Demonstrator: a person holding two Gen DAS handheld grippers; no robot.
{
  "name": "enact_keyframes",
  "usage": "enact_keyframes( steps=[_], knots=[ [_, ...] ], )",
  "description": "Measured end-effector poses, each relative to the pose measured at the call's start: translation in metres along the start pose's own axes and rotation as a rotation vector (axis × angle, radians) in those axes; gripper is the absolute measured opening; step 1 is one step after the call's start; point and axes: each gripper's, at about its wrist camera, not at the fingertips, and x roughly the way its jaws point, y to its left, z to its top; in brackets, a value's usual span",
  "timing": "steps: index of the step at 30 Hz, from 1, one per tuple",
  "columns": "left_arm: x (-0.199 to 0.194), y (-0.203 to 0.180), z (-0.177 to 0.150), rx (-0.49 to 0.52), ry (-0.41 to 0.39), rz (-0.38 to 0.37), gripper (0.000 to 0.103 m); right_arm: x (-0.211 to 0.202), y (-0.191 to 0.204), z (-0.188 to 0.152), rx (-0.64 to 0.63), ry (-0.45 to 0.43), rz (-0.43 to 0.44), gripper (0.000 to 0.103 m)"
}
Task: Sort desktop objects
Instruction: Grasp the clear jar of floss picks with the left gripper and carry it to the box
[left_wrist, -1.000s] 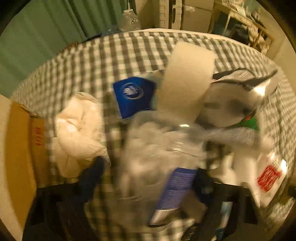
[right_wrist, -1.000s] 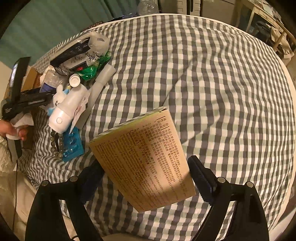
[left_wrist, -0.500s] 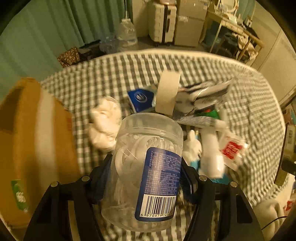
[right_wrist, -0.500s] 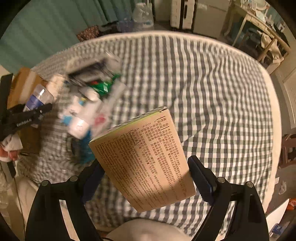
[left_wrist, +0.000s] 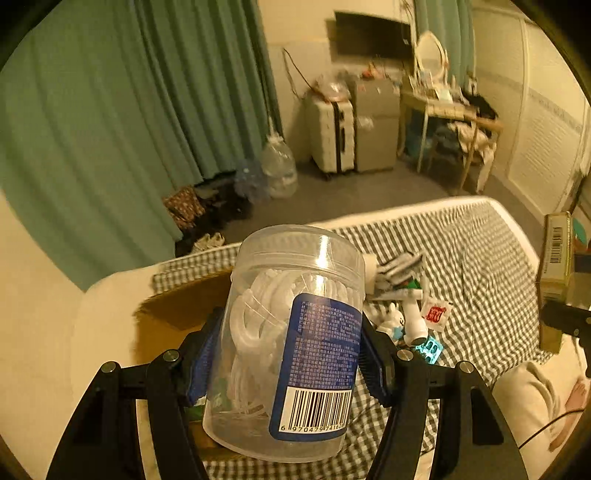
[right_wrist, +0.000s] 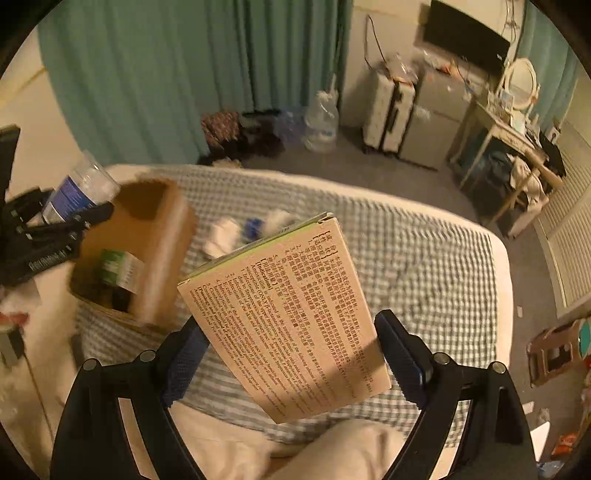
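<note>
My left gripper is shut on a clear plastic jar of floss picks with a blue label, held upright above the open cardboard box. The jar also shows in the right wrist view, over the box. My right gripper is shut on a tan medicine box with printed text, held high over the checked bed cover. A pile of small items lies on the cover right of the jar.
The cardboard box holds a green-and-white pack. Crumpled white tissue lies on the cover beside it. Beyond the bed are green curtains, a water jug, suitcases and a cluttered desk.
Both grippers have lifted and tilted up, so the room now fills the views. The left gripper has carried the jar left, over the cardboard box. The right still holds the medicine box.
</note>
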Motion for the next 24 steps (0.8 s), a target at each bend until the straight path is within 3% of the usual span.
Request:
enact_keyframes(
  steps=[6,14,19,24],
  knots=[
    [-0.016,0.058,-0.032,-0.066,-0.012,0.025,0.067,-0.004,0.102,0.028,-0.051,-0.049,0.075,0.088],
    [0.032,0.117,-0.087,-0.108,0.031,-0.035,0.067,0.060,0.202,0.050,-0.051,0.007,0.107,0.074],
    [0.076,0.134,-0.116,-0.138,0.093,-0.060,0.067,0.115,0.226,0.044,-0.015,0.081,0.084,0.071],
    [0.104,0.132,-0.139,-0.105,0.138,-0.087,0.071,0.147,0.213,0.032,-0.005,0.142,0.031,0.071]
  ],
)
